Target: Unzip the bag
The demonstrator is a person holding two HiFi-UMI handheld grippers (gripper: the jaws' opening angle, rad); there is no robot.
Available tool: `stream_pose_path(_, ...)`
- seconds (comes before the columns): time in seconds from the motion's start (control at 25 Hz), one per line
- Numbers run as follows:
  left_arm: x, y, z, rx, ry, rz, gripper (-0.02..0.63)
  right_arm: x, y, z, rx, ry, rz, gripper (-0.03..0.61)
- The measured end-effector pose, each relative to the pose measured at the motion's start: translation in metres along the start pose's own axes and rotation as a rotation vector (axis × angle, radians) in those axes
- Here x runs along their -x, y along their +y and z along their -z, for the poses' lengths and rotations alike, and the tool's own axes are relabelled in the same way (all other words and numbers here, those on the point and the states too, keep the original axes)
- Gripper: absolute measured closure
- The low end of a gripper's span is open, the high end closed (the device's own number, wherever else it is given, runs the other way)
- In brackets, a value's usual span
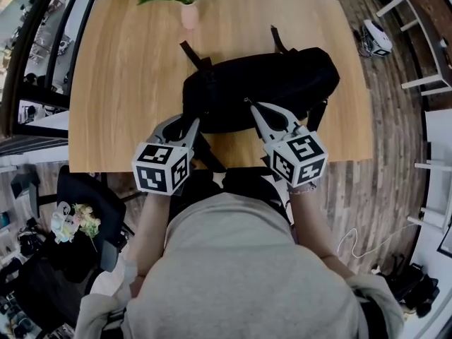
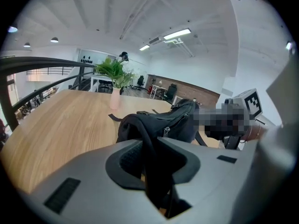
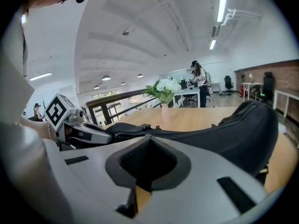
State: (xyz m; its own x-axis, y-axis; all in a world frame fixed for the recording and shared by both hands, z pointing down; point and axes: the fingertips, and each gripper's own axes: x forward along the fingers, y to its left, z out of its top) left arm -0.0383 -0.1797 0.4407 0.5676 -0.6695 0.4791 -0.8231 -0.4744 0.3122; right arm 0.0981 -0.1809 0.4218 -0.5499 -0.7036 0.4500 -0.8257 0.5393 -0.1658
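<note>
Long axis of bag (image 1: pixel 261 83) runs L-R across table (image 1: pixel 120 83), bulkier end R.

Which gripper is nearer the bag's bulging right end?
Right. The right gripper, shut, sits at the near edge of the bag around its middle; the left gripper is at the bag's opposite end, closed on a strap.

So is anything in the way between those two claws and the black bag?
Nothing visible. The left gripper grips the strap of the bag, and the right gripper, jaws shut, is at the bag's near side. The vase stands behind the bag, clear of both.
</note>
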Motion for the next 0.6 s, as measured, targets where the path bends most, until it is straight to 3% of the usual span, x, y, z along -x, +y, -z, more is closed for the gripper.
stream_pose_path(0.6,0.003,0.004,0.004,0.052,-0.066,-0.209,0.529,0.020,-0.048,-0.004,0.052,-0.013,-0.047,0.569)
